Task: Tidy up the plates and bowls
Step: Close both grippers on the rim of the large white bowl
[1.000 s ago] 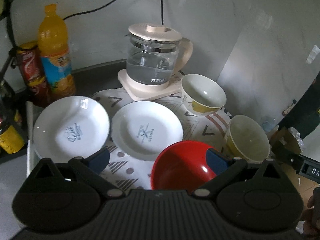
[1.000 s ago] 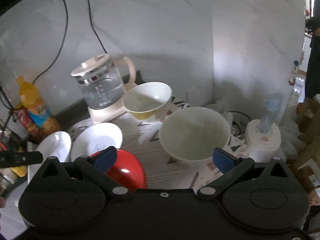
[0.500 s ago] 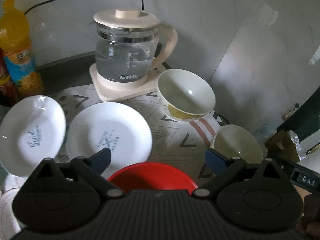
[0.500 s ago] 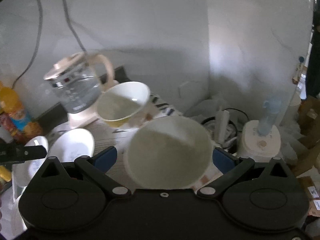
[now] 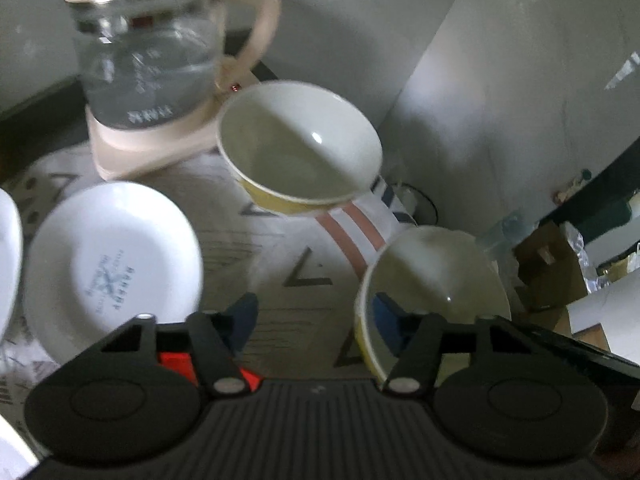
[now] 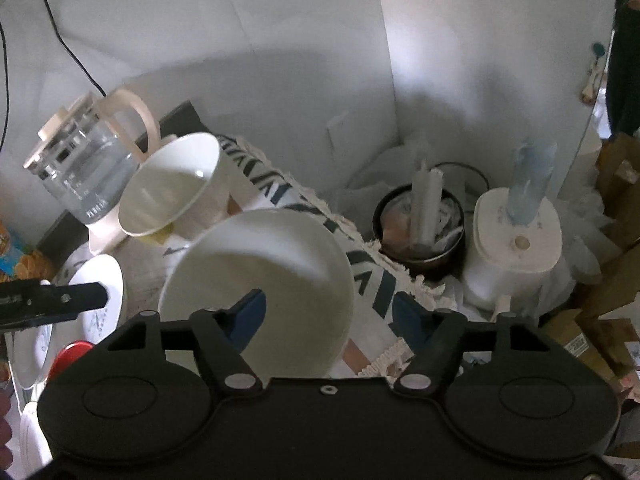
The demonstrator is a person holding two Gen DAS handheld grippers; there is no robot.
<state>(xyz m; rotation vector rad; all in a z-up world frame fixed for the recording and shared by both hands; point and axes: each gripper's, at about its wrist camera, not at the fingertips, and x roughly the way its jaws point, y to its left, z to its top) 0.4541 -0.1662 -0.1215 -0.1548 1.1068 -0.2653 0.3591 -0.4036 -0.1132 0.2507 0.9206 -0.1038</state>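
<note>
A cream bowl (image 5: pixel 436 276) with a yellow outside stands on the patterned cloth (image 5: pixel 304 268). My left gripper (image 5: pixel 315 316) straddles its left rim, right pad inside the bowl and left pad well clear; its jaws are closing. In the right wrist view the same bowl (image 6: pixel 280 264) has its right rim between the closing jaws of my right gripper (image 6: pixel 330 314), left pad inside, neither pad pressing. A second cream bowl (image 5: pixel 300 148) leans tilted against the kettle base. Two white plates (image 5: pixel 112 256) lie to the left, and a red bowl (image 5: pixel 176 362) peeks out under my left gripper.
A glass kettle (image 5: pixel 152 52) with water stands at the back left on its base. Right of the cloth's fringe are a dark pot (image 6: pixel 420 224) full of clutter and a white appliance (image 6: pixel 516 240). The wall corner is close behind. Cardboard boxes (image 6: pixel 616 280) crowd the far right.
Both grippers came forward and down onto the near cream bowl and their jaws narrowed. The red bowl slid from the middle of the left wrist view to under the gripper.
</note>
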